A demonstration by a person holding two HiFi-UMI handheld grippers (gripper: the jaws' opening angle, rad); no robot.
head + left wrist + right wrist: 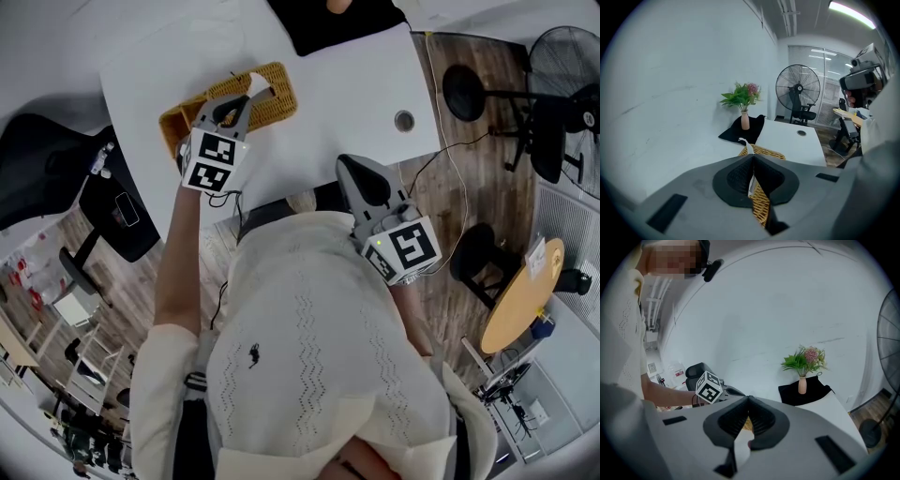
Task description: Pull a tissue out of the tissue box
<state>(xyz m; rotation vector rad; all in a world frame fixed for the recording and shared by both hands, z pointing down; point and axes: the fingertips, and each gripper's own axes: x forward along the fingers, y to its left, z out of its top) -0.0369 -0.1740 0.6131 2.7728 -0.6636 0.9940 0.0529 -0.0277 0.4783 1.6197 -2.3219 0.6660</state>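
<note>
A woven wicker tissue box lies on the white table, toward its left end. My left gripper hovers over the box, shut on a white tissue whose tip sticks up past the jaws. In the left gripper view the tissue runs as a thin strip between the pressed pads, with the wicker box below. My right gripper hangs near the table's front edge, shut with nothing in it. In the right gripper view its jaws meet at the tips.
A black cloth with a pink vase of flowers lies at the table's far end. A cable hole sits at the table's right. A standing fan, black office chairs and a round wooden table surround the desk.
</note>
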